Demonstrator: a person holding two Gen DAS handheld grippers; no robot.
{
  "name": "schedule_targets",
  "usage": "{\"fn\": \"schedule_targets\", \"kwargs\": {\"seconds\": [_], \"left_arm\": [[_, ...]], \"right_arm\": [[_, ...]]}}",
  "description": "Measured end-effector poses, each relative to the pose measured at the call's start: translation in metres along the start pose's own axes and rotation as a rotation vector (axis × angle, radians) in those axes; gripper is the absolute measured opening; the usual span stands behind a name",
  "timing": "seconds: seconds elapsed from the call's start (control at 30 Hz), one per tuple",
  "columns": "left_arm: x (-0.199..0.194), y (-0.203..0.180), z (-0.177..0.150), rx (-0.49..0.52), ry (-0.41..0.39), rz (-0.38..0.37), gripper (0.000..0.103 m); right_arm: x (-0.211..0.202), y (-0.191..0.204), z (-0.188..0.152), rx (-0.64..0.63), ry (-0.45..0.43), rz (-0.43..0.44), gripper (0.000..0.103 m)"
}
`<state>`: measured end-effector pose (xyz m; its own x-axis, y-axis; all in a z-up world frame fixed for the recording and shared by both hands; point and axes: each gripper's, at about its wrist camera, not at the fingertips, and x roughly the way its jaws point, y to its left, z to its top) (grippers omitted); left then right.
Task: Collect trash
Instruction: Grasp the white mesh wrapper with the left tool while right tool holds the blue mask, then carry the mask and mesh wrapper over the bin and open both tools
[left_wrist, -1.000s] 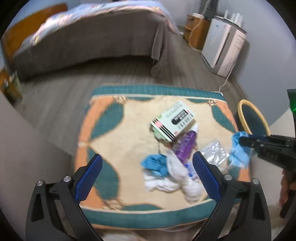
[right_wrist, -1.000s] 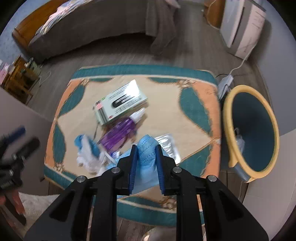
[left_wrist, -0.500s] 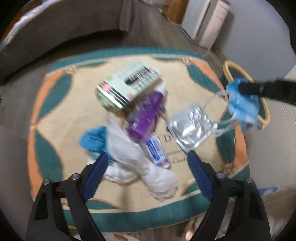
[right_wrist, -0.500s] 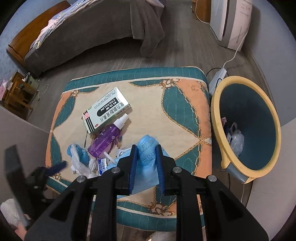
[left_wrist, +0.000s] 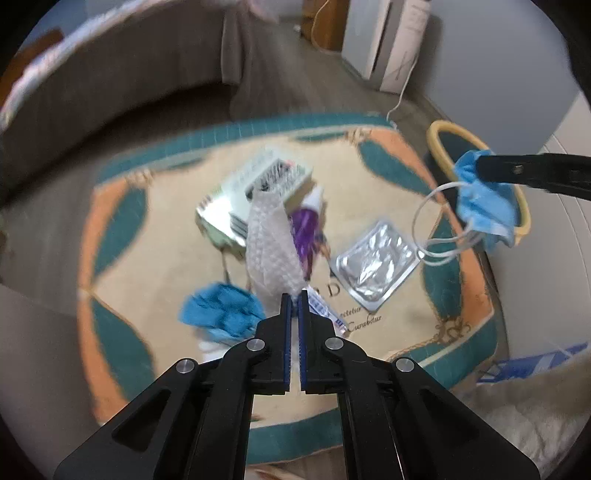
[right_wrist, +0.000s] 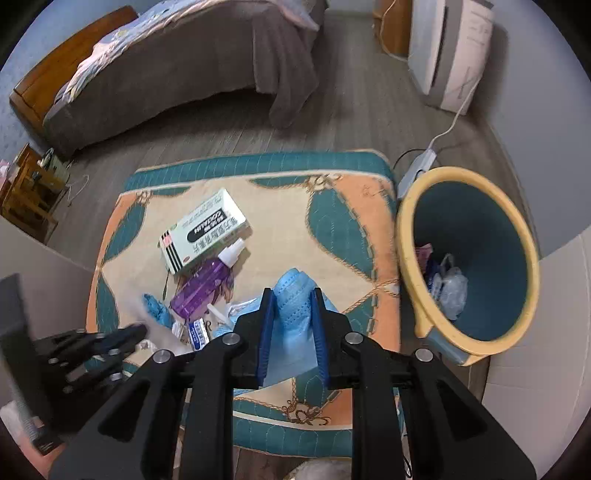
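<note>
Now mid-collection: right gripper (right_wrist: 293, 325) clamps blue mask (right_wrist: 295, 295) near cushion's right edge; left gripper (left_wrist: 294, 295) pinches white wrap (left_wrist: 271, 251) above centre. Next: carry both over bin (right_wrist: 406, 236), release.

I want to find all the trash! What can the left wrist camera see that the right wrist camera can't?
Only the left wrist view shows the silver foil packet lying flat, the mask's white ear loops dangling, and the white bubble wrap pinched in the left gripper.

Only the right wrist view shows trash inside the bin.

Both show the blue face mask clamped in the right gripper, the purple bottle, the medicine box and the patterned cushion.
</note>
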<state>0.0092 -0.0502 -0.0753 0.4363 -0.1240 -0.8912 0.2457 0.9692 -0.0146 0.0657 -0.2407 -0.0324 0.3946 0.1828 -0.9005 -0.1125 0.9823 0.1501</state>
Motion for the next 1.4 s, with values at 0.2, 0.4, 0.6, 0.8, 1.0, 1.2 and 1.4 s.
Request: {"fn": "schedule_targets", "kwargs": {"seconds": [0.2,0.4,0.6,0.8,1.0,1.2,1.4], "left_arm": [[-0.078,0.001,0.028,0.048,-0.117,0.026,0.004],[-0.112,0.016,0.06,0.061,-0.206,0.022,0.004],[-0.08,0.024,0.084,0.06,-0.214,0.02,0.004],[-0.025,0.018,0.09,0.124,-0.166,0.023,0.004],[-0.022,-0.001,0.115,0.136,-0.201,-0.054,0.004],[-0.011,-0.038,0.125,0.224,-0.208,-0.059,0.004],[0.001,-0.067,0.132,0.214,-0.18,-0.15,0.004]], "right_arm": [[-0.046,0.007,0.011,-0.005,-0.082,-0.012,0.02],[-0.062,0.015,0.032,-0.019,-0.132,-0.015,0.02],[-0.03,0.01,0.048,-0.014,-0.128,0.0,0.02],[0.013,-0.006,0.053,-0.018,-0.067,0.007,0.02],[0.029,-0.026,0.068,0.02,-0.057,0.02,0.02],[0.036,-0.059,0.076,0.072,-0.051,-0.004,0.02],[0.017,-0.104,0.073,0.133,-0.089,-0.053,0.02]]}}
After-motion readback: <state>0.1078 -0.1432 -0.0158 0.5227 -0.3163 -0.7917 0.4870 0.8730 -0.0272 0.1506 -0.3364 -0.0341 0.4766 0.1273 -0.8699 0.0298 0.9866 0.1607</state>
